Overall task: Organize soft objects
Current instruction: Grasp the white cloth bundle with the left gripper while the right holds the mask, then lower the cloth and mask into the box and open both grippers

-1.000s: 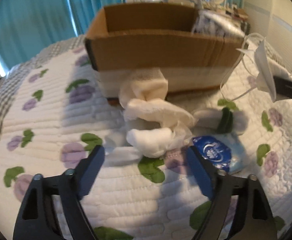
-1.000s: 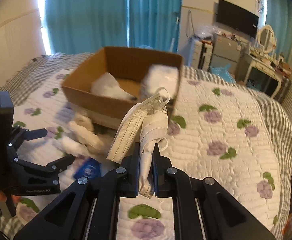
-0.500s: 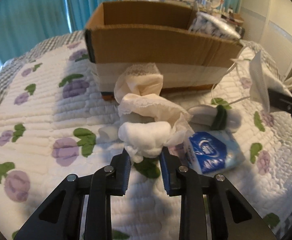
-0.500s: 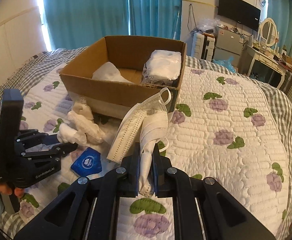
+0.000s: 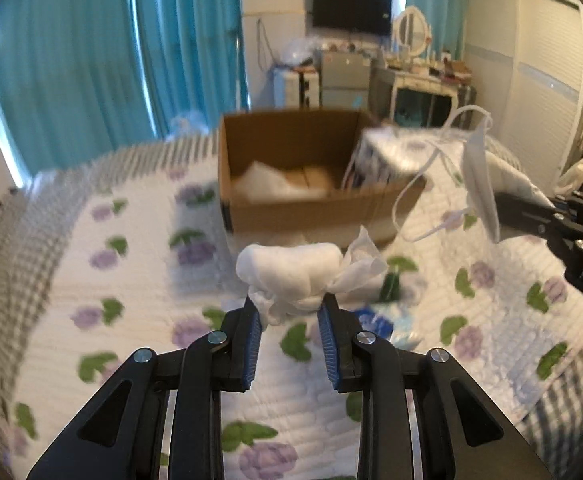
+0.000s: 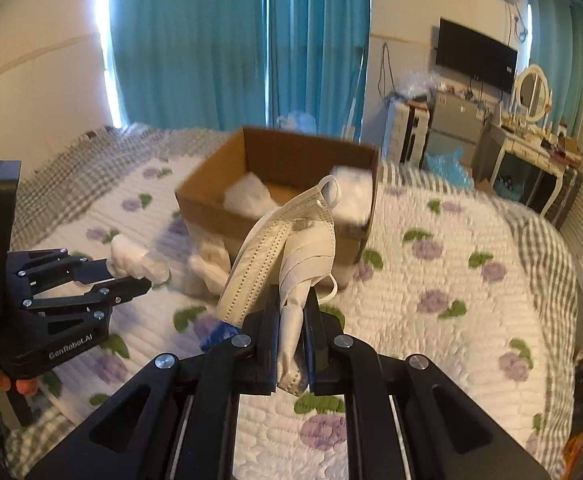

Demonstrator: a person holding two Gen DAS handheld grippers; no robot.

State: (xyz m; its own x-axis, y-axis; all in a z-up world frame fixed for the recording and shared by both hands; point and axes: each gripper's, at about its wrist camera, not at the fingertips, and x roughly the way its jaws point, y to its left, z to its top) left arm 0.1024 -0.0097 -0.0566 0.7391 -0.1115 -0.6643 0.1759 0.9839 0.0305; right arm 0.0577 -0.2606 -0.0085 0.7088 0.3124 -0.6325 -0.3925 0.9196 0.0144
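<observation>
My left gripper (image 5: pixel 290 307) is shut on a white cloth bundle (image 5: pixel 291 270) and holds it in the air above the bed, in front of the open cardboard box (image 5: pixel 303 212). The same bundle (image 6: pixel 133 258) and left gripper (image 6: pixel 133 276) show at left in the right wrist view. My right gripper (image 6: pixel 293 312) is shut on a folded white face mask (image 6: pixel 287 248), held up to the right of the box (image 6: pixel 251 216); the mask (image 5: pixel 477 178) also shows in the left wrist view. White soft items (image 6: pixel 247 198) lie inside the box.
The bed has a white quilt with purple flowers (image 6: pixel 431 280). More white cloths (image 6: pixel 207 260) and a blue tissue packet (image 5: pixel 383 320) lie on it in front of the box. Teal curtains, a dresser and a TV stand beyond the bed.
My left gripper closed on the white cloth bundle and lifted it off the quilt. Both grippers rose, so the box interior is now in view. The right gripper still holds the mask.
</observation>
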